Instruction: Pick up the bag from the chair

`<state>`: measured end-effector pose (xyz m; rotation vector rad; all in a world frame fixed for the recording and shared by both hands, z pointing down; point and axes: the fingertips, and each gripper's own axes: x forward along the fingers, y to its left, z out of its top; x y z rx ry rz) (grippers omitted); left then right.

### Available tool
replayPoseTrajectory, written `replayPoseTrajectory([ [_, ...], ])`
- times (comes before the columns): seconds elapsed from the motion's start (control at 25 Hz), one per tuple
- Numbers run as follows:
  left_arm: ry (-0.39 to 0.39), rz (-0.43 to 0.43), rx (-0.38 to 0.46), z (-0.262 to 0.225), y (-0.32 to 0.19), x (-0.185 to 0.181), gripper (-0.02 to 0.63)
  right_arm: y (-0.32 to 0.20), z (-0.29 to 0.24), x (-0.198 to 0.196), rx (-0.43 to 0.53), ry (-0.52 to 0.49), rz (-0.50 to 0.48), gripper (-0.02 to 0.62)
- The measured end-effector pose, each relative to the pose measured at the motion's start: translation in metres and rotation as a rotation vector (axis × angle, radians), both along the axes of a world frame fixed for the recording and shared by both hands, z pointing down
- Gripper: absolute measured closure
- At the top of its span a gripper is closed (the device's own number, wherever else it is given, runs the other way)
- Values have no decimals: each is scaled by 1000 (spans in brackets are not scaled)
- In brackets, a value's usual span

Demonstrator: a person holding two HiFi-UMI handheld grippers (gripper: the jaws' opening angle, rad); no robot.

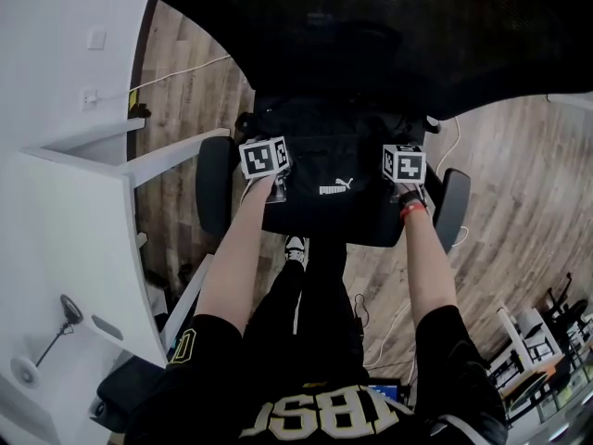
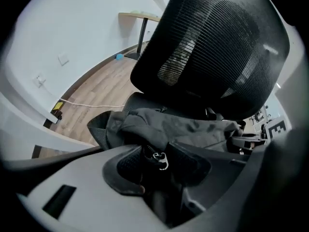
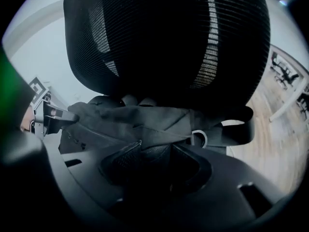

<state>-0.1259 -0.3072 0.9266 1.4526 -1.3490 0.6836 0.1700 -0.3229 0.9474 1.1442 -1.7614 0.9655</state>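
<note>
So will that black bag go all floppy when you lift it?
Probably floppy: the black fabric bag is creased and crumpled on the black mesh office chair. It likely sags between two grips. Its loose zipper pull may dangle.

Office, by its mesh chair [image 1: 371,26] and white desk [image 1: 65,239]

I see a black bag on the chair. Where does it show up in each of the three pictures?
Head view: the bag lies centre, below the mesh backrest.
Left gripper view: lower centre, crumpled, running into the jaws.
Right gripper view: centre, just above the jaws.
Shared landmark: the mesh backrest, above the bag in every picture.
</note>
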Motion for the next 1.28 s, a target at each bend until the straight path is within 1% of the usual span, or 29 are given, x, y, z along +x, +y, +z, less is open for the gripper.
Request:
replayPoseTrajectory([
  [0.08,24,-24,-2,-3,-1,3,473,0,-3,-2,3,-2,-2,435],
  [0.2,41,-21,18,-13,-1,9,515,0,-13,-4,18,3,7,476],
  [0.4,33,-25,66,-35,8,16,528,6,-38,-5,53,30,35,508],
  [0.56,21,-15,100,-58,13,18,532,16,-56,-4,56,10,64,517],
  [0.72,21,-12,152,-89,14,22,535,19,-92,-2,95,-2,100,525],
  [0.92,14,7,236,-138,10,24,535,18,-132,0,161,-27,128,527],
  [1.08,-5,19,313,-185,10,20,535,22,-180,-3,222,-42,158,526],
  [1.28,-15,40,413,-244,19,13,535,33,-236,-12,310,-48,149,525],
])
